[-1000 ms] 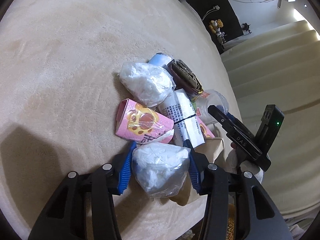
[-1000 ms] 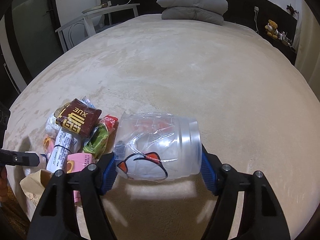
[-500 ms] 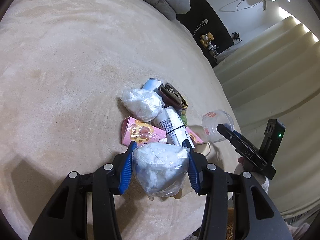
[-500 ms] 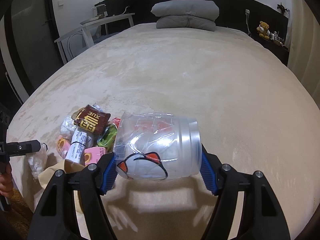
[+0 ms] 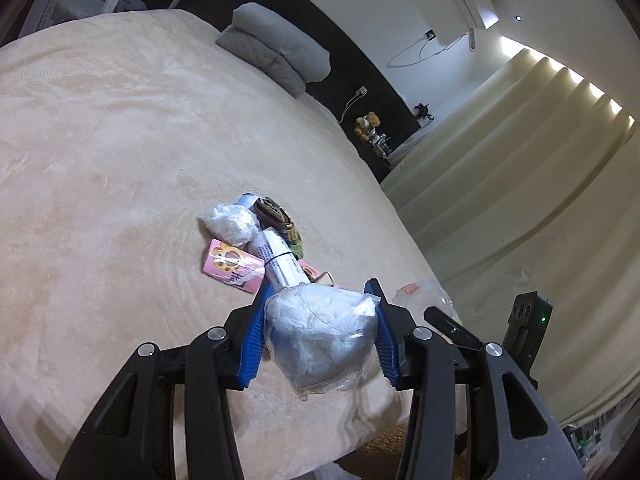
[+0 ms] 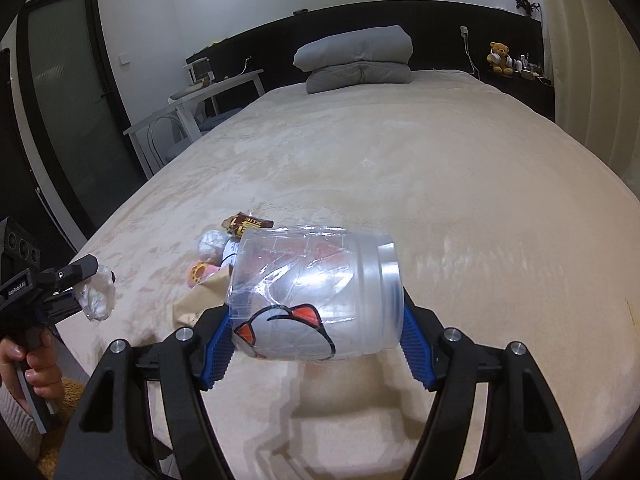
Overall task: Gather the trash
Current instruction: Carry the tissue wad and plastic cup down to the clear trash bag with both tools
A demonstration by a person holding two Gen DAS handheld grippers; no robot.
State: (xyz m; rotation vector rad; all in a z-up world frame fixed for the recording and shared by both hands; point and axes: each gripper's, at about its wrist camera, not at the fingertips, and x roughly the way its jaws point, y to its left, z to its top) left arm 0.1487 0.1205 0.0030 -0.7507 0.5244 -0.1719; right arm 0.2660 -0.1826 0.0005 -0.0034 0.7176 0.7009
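- Clamping a white wad in clear wrap [image 5: 320, 332], the left tool [image 5: 320, 336] has its blue pads pressed on both sides, so the soft bundle hangs clear of the bed [image 5: 100, 160].
- Over on the other side, the right tool [image 6: 316, 312] grips a crumpled clear cup [image 6: 316, 292] lying sideways, squeezed across its length so it can't roll out.
- Both loads are up; the rest of the trash pile [image 5: 256, 248] sits near the bed's foot edge, likely next.

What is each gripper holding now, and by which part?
Left gripper: a clear bag of white tissue, clamped across its sides. Right gripper: a clear plastic jar lying sideways, clamped end to end.
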